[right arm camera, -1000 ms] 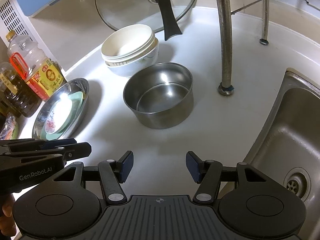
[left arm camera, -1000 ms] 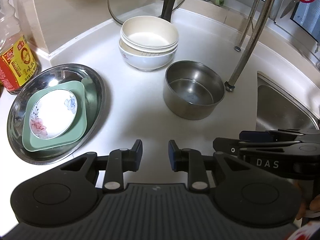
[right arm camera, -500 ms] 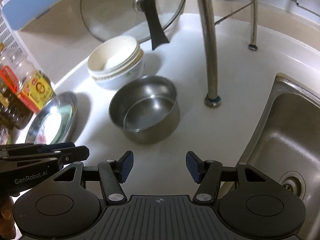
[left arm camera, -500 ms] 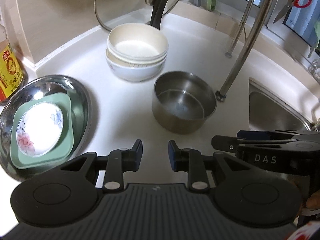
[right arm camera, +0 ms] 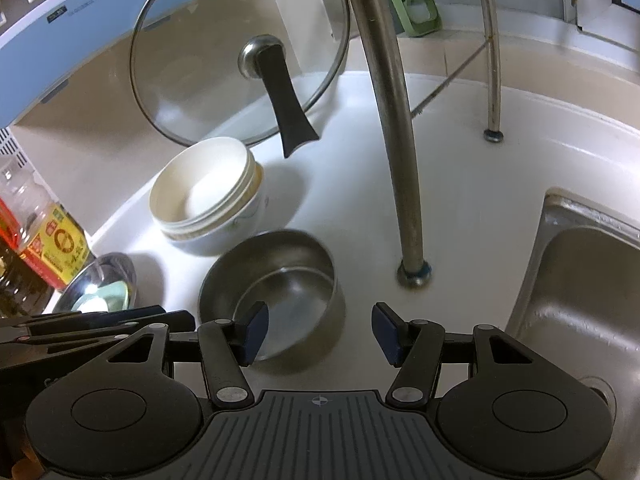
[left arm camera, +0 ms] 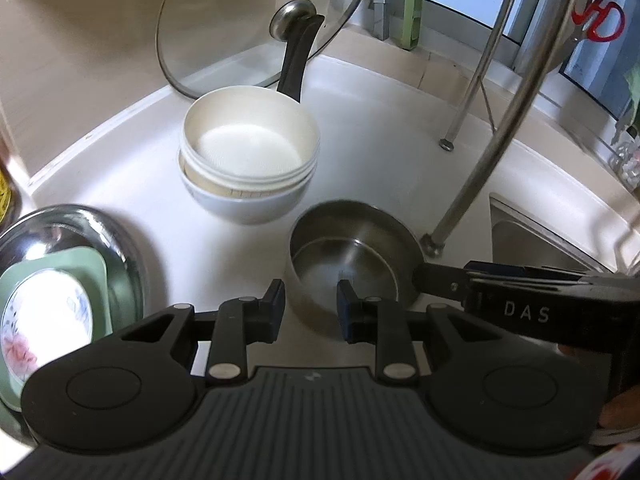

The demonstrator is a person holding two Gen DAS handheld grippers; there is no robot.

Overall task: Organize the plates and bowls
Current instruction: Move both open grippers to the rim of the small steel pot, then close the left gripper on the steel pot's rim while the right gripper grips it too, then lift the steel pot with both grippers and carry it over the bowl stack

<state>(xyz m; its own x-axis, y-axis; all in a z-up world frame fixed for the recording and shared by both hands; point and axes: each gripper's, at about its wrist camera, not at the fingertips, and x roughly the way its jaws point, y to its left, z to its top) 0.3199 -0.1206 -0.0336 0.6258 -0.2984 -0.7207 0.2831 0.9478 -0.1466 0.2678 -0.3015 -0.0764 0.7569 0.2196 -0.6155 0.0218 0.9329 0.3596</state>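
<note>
Both grippers have closed in on the steel bowl, jaws parted and empty: left gripper narrowly, right gripper wider. Behind it, white bowls sit nested; left of it, plates sit stacked. Steel bowl seemingly remains unsorted on the bench.

glass lid leaning on wall | oil bottle left | sink right | red scissors hanging
</note>
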